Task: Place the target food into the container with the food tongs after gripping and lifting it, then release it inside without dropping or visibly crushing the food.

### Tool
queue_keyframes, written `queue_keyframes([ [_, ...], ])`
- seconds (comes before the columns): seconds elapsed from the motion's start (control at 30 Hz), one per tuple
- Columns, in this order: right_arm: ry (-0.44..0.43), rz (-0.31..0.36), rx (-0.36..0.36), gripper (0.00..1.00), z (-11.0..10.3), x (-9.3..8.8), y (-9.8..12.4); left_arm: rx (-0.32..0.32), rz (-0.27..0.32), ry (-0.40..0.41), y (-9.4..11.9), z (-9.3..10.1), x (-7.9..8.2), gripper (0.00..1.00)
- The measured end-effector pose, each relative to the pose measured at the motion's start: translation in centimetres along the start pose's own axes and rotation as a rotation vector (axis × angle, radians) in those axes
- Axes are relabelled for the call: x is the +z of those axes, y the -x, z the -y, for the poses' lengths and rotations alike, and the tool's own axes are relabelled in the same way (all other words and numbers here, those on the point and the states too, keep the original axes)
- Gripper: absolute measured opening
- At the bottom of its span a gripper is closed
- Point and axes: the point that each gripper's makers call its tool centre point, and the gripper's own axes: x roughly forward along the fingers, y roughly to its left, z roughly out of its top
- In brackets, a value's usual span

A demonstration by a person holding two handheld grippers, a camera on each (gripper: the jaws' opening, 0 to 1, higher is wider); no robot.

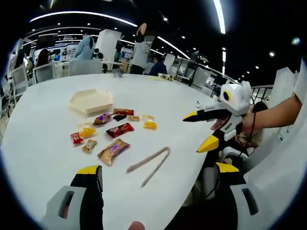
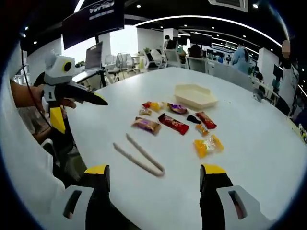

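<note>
Beige food tongs [image 1: 149, 165] [image 2: 139, 155] lie flat on the white round table [image 1: 43, 158] [image 2: 259, 177], just ahead of both grippers. Beyond them are several wrapped snacks: a brown-gold packet [image 1: 113, 151] [image 2: 146, 124], a red bar [image 1: 120, 129] [image 2: 174, 123] and an orange-yellow pack [image 1: 87, 132] [image 2: 207, 145]. Behind the snacks sits an empty beige hexagonal container [image 1: 91, 101] [image 2: 195, 95]. My left gripper [image 1: 158, 170] [image 2: 80, 115] is open over the near table edge. My right gripper [image 1: 198, 131] [image 2: 155, 168] is open too, held by a hand. Neither touches the tongs.
The table edge runs close beneath both grippers, with floor below. Chairs, other tables and several people stand in the far background of the hall. Bare tabletop lies around the snack cluster and beyond the container.
</note>
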Motion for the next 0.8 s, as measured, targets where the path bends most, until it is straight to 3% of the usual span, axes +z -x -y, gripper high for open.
queue_keyframes([
  [0.13, 0.007, -0.007, -0.011, 0.78, 0.1, -0.3, -0.1, 0.002, -0.033, 0.005, -0.6, -0.2, -0.6, 0.96],
  [0.3, 0.01, 0.022, 0.037, 0.78, 0.7, -0.4, -0.9, 0.024, -0.036, 0.022, -1.1, -0.5, 0.1, 1.0],
  [0.37, 0.017, 0.025, 0.052, 0.78, 1.1, -0.6, -1.3, 0.039, -0.018, 0.047, -1.2, -0.7, 0.6, 0.99],
  [0.4, 0.018, 0.03, 0.059, 0.78, 1.3, -0.5, -1.3, 0.049, 0.024, 0.08, -1.2, -0.8, 1.5, 0.99],
  [0.47, 0.016, 0.034, 0.083, 0.78, 1.8, -0.5, -1.3, 0.08, 0.04, 0.14, -1.2, -1.1, 2.0, 1.0],
  [0.57, 0.024, 0.051, 0.119, 0.78, 2.3, -0.6, -1.7, 0.104, 0.06, 0.165, -1.6, -1.1, 2.5, 1.0],
  [0.63, 0.026, 0.065, 0.149, 0.78, 2.4, -0.6, -1.9, 0.15, 0.003, 0.177, -2.2, -1.2, 1.5, 0.99],
  [0.8, 0.012, 0.07, 0.201, 0.77, 2.9, -0.9, -3.1, 0.185, -0.044, 0.176, -3.1, -0.4, 0.5, 0.99],
])
